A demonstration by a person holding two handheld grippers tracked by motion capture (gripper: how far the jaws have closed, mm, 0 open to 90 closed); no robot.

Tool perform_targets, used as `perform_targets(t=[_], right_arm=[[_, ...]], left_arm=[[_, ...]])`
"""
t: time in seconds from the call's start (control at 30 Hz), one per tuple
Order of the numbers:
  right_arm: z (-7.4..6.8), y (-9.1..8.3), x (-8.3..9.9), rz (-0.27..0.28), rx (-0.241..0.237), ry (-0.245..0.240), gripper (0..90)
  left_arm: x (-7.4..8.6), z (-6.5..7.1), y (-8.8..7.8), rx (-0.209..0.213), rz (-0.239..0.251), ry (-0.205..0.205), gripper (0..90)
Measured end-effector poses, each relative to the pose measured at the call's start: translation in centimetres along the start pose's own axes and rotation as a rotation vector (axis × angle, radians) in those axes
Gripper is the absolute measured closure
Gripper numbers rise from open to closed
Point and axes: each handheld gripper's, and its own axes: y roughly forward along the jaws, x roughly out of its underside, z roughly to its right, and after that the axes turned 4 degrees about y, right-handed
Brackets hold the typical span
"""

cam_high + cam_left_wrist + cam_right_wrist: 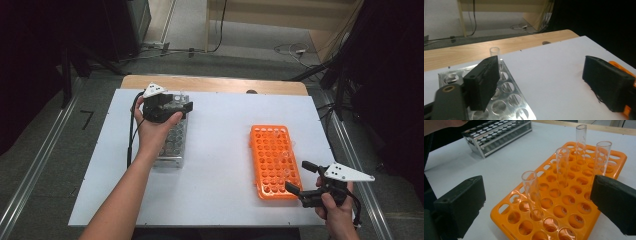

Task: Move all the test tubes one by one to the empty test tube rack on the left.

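Setting: a dim room with cables on the floor; a white rectangular surface [220, 150] lies over a pale wooden tabletop [215, 84]

Item 1: a silver metal test-tube rack with round holes [172, 142], on the left of the surface. One clear glass tube [494, 52] stands in it at the far end, just behind your left gripper's jaw

Item 2: an orange plastic test-tube rack [274, 161], on the right, holding four clear glass test tubes [533, 192], upright and spaced apart

Item 3: your left gripper [167, 107], over the far end of the metal rack, jaws spread wide with nothing between them

Item 4: your right gripper [305, 180], at the near right corner of the orange rack, jaws wide apart and empty, facing the tubes

Hazards, as a judgement: approach a tube off-centre and a jaw may knock it or its neighbour, tilting it in the loose hole; squeeze too hard and glass could crack or slip; a lift at a slant could drag the light orange rack along

Markings: none legible on either rack, the tubes or the grippers
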Motion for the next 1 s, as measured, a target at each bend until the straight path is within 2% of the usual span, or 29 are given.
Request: perform_targets(t=[0.07, 0.17, 0.23, 0.37, 0.53, 0.67, 0.77, 0.87, 0.93, 1.0], right_arm=[[-0.1, 0.1, 0.0, -0.006, -0.001, -0.004, 0.0], [0.0, 0.3, 0.1, -0.015, -0.005, -0.004, 0.0], [0.0, 0.4, 0.2, -0.019, 0.003, 0.0, 3.0], [0.1, 0.6, 0.4, -0.031, -0.01, 0.002, 3.1], [0.1, 0.8, 0.4, -0.048, -0.025, 0.0, 4.0], [0.1, 1.0, 0.5, -0.059, -0.042, 0.007, 6.5], [0.1, 1.3, 0.6, -0.076, -0.043, 0.002, 11.2], [0.0, 1.6, 0.7, -0.101, -0.049, -0.003, 14.0], [-0.1, 1.8, 0.8, -0.122, -0.033, -0.008, 18.8], [-0.2, 1.9, 0.8, -0.138, -0.035, -0.012, 20.2]], left_arm=[[0.2, 0.6, -0.8, 0.004, 0.001, 0.011, 4.3], [0.6, 1.4, -2.0, 0.043, 0.015, 0.007, 0.0], [0.9, 2.0, -2.8, 0.051, 0.025, 0.02, 0.0], [1.7, 3.0, -4.3, 0.066, 0.035, 0.035, 0.0], [2.7, 4.3, -5.9, 0.083, 0.045, 0.037, 0.0], [3.4, 5.3, -7.0, 0.084, 0.046, 0.052, 0.0], [4.2, 5.9, -7.7, 0.07, 0.04, 0.067, 0.0], [4.9, 6.4, -8.3, 0.089, 0.038, 0.048, 0.0], [5.5, 6.9, -8.7, 0.106, 0.038, 0.032, 0.0], [6.0, 7.4, -9.0, 0.116, 0.027, 0.039, 0.0]])
